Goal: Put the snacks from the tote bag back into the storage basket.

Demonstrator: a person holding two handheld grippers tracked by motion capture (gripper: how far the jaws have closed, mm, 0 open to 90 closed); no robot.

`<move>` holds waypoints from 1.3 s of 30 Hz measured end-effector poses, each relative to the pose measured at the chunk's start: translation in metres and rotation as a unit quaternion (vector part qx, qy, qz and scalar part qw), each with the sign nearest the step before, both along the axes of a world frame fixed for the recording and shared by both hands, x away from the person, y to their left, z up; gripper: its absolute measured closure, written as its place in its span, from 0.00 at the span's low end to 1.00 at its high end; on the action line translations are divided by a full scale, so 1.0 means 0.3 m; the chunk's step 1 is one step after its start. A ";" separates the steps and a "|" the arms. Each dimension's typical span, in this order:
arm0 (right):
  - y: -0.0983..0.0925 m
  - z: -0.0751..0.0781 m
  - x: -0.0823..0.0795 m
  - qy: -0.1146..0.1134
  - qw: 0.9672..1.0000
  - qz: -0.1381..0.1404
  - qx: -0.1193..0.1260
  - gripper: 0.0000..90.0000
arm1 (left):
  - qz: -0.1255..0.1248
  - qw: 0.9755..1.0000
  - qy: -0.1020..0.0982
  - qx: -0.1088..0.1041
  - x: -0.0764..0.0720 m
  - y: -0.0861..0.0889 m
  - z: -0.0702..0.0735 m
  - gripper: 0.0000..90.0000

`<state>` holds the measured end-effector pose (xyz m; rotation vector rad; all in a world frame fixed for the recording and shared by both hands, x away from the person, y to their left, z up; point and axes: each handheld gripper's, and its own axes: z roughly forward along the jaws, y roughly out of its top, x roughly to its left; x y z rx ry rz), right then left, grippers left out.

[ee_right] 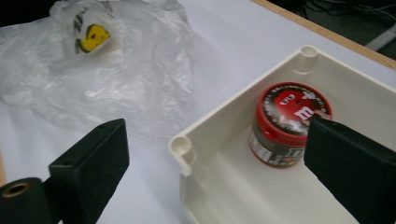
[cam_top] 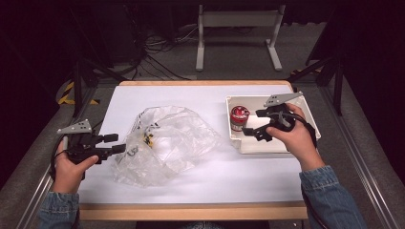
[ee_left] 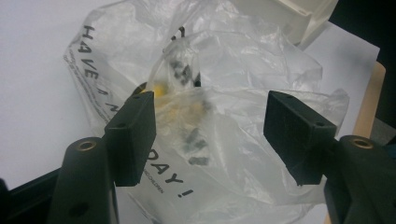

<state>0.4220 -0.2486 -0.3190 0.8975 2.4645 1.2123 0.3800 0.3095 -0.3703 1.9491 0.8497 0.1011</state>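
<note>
A crumpled clear plastic bag (cam_top: 160,143) with black lettering and a yellow smiley print lies on the white tabletop (cam_top: 239,174), left of centre. My left gripper (cam_top: 117,143) sits at the bag's left edge, open. In the left gripper view the bag (ee_left: 233,60) lies between and beyond the wide-spread jaws of that gripper (ee_left: 210,100), with no pad pressing on it. A red-lidded candy jar (cam_top: 239,117) stands upright in the left end of a white bin (cam_top: 305,112). My right gripper (cam_top: 253,122) hovers open above the bin, empty. In the right gripper view the jar (ee_right: 289,123) stands close to that gripper's (ee_right: 217,126) right jaw.
The bin's near corner (ee_right: 182,147) lies between the right jaws, with the bag (ee_right: 102,70) farther off. A wooden border edges the table (cam_top: 191,210). Behind the table are a white stand (cam_top: 236,19) and cables on the floor.
</note>
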 end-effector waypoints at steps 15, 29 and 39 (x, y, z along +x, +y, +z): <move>0.009 -0.055 -0.133 -0.013 1.000 0.018 0.016 0.08 | -0.025 1.000 0.003 0.011 -0.007 -0.008 -0.003 0.39; 0.029 -0.134 -0.177 -0.029 0.998 0.059 0.011 0.09 | -0.061 0.998 0.003 0.002 -0.033 0.000 -0.004 0.29; 0.011 -0.193 -0.151 -0.001 0.999 0.052 0.006 0.09 | -0.058 0.998 0.002 0.002 -0.032 -0.006 -0.013 0.15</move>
